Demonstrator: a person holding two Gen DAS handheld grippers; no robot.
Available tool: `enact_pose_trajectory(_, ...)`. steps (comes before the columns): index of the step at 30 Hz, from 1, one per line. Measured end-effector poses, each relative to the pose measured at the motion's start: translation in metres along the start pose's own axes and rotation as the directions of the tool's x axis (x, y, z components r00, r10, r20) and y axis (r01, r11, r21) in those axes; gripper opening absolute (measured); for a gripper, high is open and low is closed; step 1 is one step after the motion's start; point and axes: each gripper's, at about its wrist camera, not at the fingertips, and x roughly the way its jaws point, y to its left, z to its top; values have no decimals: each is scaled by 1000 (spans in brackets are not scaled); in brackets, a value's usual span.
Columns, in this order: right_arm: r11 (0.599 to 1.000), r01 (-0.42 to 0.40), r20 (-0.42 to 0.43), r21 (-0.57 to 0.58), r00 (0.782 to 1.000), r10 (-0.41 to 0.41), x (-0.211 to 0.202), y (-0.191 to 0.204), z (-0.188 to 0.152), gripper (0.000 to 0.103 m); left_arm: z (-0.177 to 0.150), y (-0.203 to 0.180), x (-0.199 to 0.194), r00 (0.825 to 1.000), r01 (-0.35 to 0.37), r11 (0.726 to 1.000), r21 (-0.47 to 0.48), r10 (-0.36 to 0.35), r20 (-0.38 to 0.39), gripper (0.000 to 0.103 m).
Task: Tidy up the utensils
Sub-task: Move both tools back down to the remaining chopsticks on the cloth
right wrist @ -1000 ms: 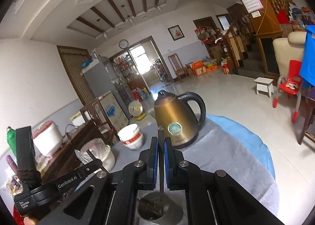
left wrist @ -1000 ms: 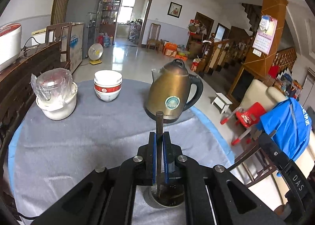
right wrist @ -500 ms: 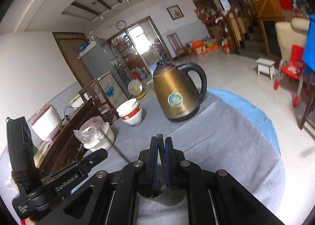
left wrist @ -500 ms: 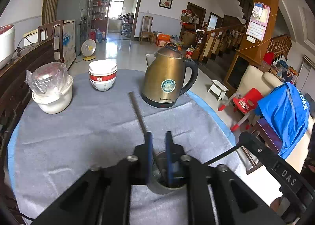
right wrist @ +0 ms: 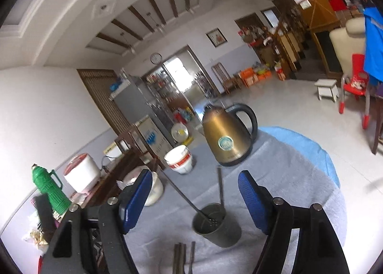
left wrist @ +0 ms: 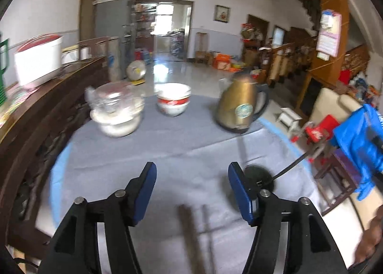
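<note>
A dark metal utensil cup (right wrist: 216, 225) stands on the grey tablecloth (right wrist: 287, 178). Two long utensils rest in it, one leaning left (right wrist: 182, 192), one nearly upright (right wrist: 220, 185). My right gripper (right wrist: 195, 189) is behind and above the cup, its jaws opening, the blue pads (right wrist: 138, 199) touching nothing. In the left wrist view the cup (left wrist: 261, 175) sits half hidden behind the right finger, with a handle (left wrist: 293, 165) poking right. My left gripper (left wrist: 192, 178) is opening with only cloth between its jaws. Two loose utensils (left wrist: 189, 235) lie on the cloth below it.
A gold kettle (left wrist: 241, 111) stands at the back right, stacked red-and-white bowls (left wrist: 173, 102) at the back middle, and a plastic-covered white pot (left wrist: 115, 113) at the back left. A dark wooden sideboard (left wrist: 47, 116) runs along the left. The table edge (left wrist: 287, 139) drops off on the right.
Both grippers were shut on utensil handles standing in the cup; both have let go, opened wide and drawn back. The left gripper shifted left, so the cup now sits on its right.
</note>
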Motion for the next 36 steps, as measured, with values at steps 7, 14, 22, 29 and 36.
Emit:
enact_pose_trajectory(7,983,-120,-105,-137,989,106,8,52,-27,44,-38,65,7,990,-114,990,-82,107,-87,63)
enact_pose_trajectory(14,958,-173,-332,-229,939,90,63,90,-99,39,-65,101,23,975,-148,978,-148,119,-188,63)
enact_pose_trajectory(22,969,-82,-522,-234,851,-54,122,64,-164,31,-84,92,48,959,-95,989,-110,61,-278,63)
enact_pose_trajectory(29,969,-12,-564,-247,815,-133,147,45,-179,28,-90,77,85,930,4,993,-116,-46,-366,63)
enact_pose_trajectory(36,969,15,-588,-247,793,-162,166,35,-182,28,-88,61,119,895,76,991,-107,-116,-432,56)
